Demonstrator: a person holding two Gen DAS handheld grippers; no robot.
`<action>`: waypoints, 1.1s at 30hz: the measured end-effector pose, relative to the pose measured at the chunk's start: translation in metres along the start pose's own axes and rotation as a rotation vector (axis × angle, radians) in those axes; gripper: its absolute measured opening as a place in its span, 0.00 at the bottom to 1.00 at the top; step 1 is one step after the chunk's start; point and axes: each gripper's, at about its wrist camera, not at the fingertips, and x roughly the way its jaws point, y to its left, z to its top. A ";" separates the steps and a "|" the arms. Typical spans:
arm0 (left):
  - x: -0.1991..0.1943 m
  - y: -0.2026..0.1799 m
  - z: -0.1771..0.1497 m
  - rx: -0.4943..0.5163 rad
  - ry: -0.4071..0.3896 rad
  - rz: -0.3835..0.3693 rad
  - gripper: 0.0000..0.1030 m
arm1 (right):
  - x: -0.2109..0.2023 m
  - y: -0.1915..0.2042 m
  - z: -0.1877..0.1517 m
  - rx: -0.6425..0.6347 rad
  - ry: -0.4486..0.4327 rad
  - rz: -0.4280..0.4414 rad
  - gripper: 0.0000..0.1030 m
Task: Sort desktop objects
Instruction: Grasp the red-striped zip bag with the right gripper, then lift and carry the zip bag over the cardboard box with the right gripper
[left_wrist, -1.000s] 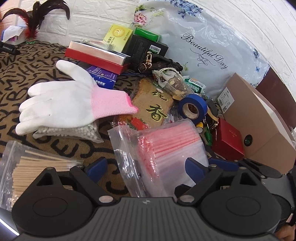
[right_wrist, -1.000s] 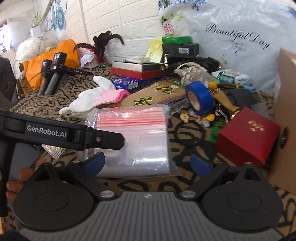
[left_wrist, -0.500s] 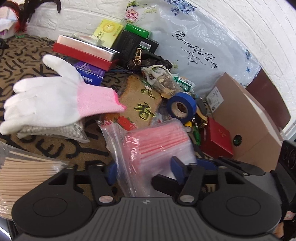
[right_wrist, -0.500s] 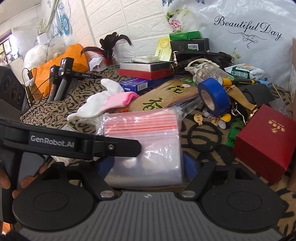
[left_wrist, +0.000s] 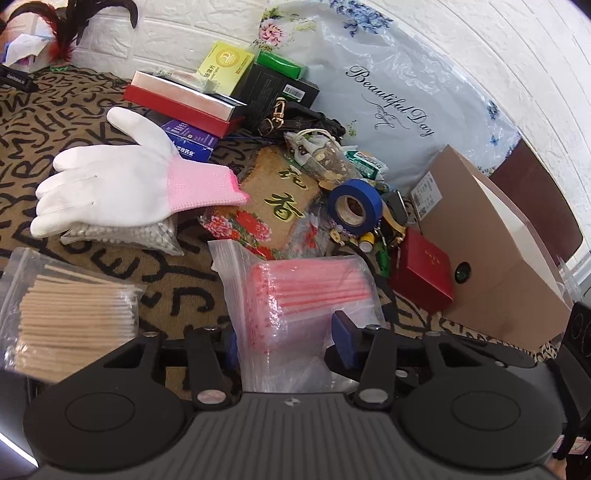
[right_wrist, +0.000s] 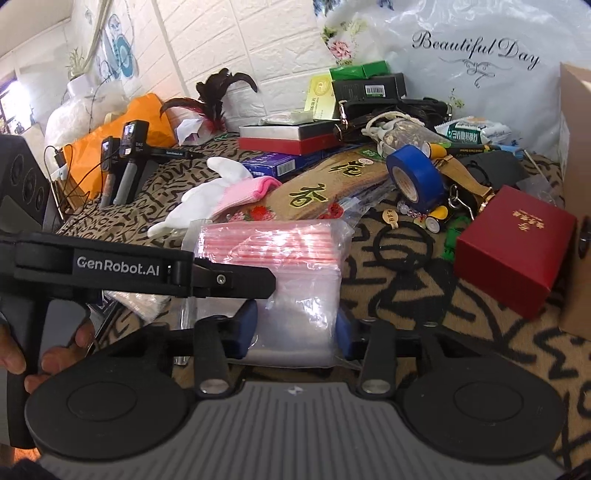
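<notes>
Grippers both clamping pack of zip bags (left_wrist: 295, 314): left gripper (left_wrist: 284, 339), right gripper (right_wrist: 295, 325), low over patterned cloth (left_wrist: 92, 110). Risking slick plastic slipping free, or tearing if pulling apart.

The left gripper (left_wrist: 286, 338) is held low, its blue pads pressed in against what lies between them. The right gripper (right_wrist: 295, 325) is closed likewise, with the left one crossing just ahead of it.

Surface finishes, cluttered table

The zip-bag pack (left_wrist: 295, 306) was glossy clear plastic; the glove (left_wrist: 122, 192) matt knit cloth; the red box (right_wrist: 513, 251) matt, fine-textured; the tape roll (right_wrist: 415, 177) smooth.
</notes>
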 end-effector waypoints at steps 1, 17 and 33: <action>-0.004 -0.003 -0.002 0.004 -0.003 0.002 0.48 | -0.004 0.002 -0.001 -0.002 -0.002 -0.001 0.37; -0.050 -0.118 0.006 0.223 -0.130 -0.140 0.47 | -0.128 -0.011 -0.007 0.074 -0.251 -0.073 0.37; 0.052 -0.283 0.076 0.324 -0.043 -0.426 0.47 | -0.233 -0.143 0.044 0.215 -0.444 -0.375 0.37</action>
